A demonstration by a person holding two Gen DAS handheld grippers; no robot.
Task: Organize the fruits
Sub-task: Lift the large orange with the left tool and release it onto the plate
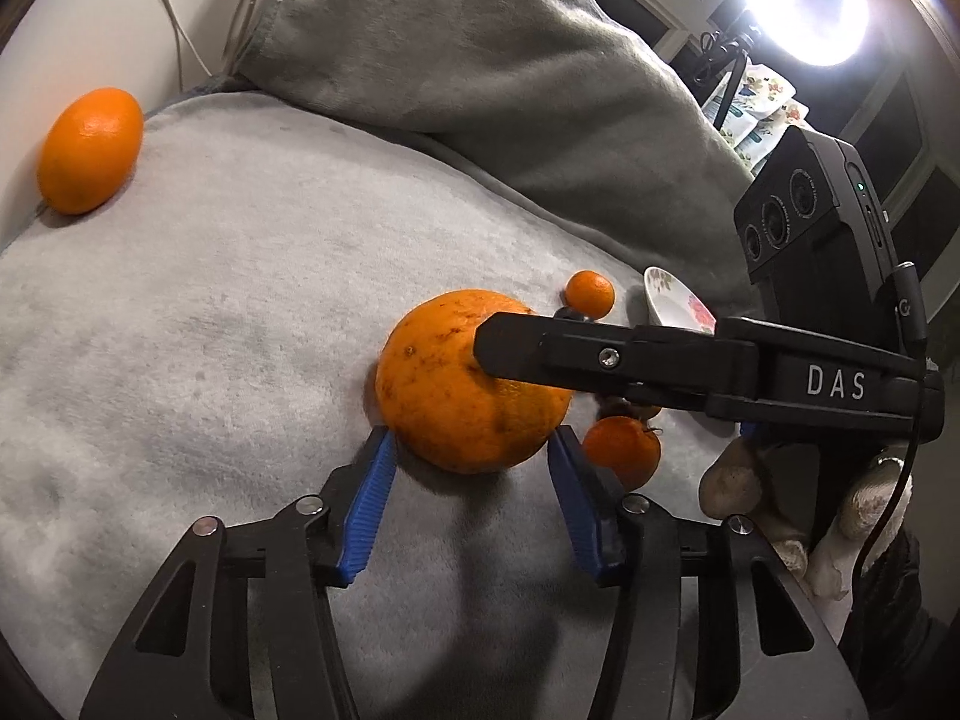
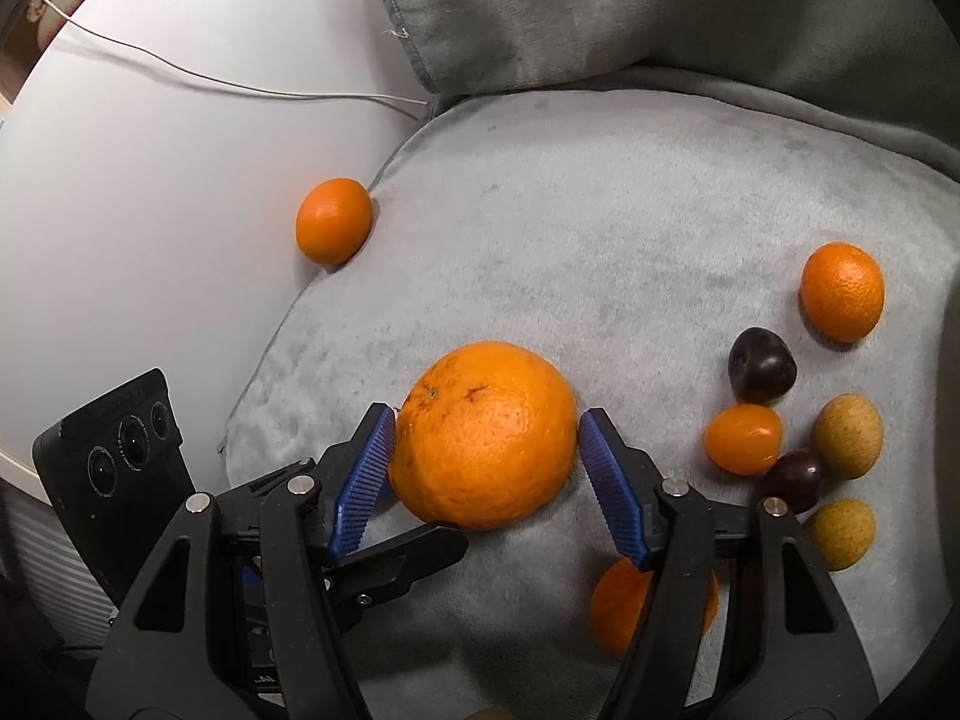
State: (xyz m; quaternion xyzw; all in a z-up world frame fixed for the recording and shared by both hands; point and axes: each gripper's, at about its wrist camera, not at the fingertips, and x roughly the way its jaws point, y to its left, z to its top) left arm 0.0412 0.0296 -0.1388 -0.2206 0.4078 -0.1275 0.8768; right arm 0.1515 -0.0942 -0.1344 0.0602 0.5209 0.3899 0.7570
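Black hand-held gripper (image 1: 471,453), ribbed blue pads (image 1: 369,507)

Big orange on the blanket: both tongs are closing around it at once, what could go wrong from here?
1. Both the left tongs and right tongs bracket the big orange; their fingers already cross under it and could collide.
2. The soft grey blanket gives, so a squeezed orange may roll.
3. A small orange lies right under the right tongs and could be knocked.
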